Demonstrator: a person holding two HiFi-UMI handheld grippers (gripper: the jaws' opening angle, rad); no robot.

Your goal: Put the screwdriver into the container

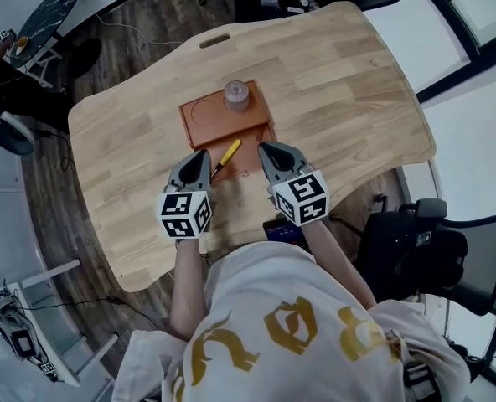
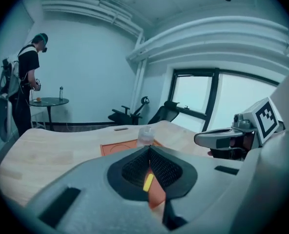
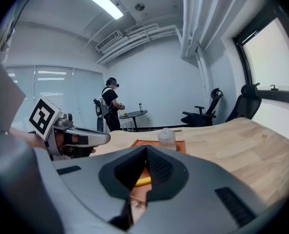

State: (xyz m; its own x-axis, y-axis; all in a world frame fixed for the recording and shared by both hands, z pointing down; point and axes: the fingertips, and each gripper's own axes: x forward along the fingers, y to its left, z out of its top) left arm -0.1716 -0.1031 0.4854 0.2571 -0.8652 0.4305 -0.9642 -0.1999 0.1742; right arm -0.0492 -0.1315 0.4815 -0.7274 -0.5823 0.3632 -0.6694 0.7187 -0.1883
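Note:
A yellow-handled screwdriver [image 1: 229,153] lies slanted at the front edge of the orange tray [image 1: 202,122], its dark tip toward me. A clear round container [image 1: 236,95] stands at the tray's far side. My left gripper [image 1: 203,153] sits just left of the screwdriver, jaws shut with nothing between them. My right gripper [image 1: 263,146] sits just right of it, also shut and empty. In the left gripper view the screwdriver [image 2: 148,182] shows below the closed tips [image 2: 149,147], with the container [image 2: 146,135] beyond. The right gripper view shows the same over its closed tips [image 3: 146,147]: screwdriver [image 3: 142,181], container [image 3: 167,137].
The wooden table [image 1: 348,82] has a handle slot [image 1: 214,40] at its far edge. A black office chair [image 1: 432,241] stands at my right. A person [image 3: 110,108] stands by a small round table [image 3: 134,114] far off.

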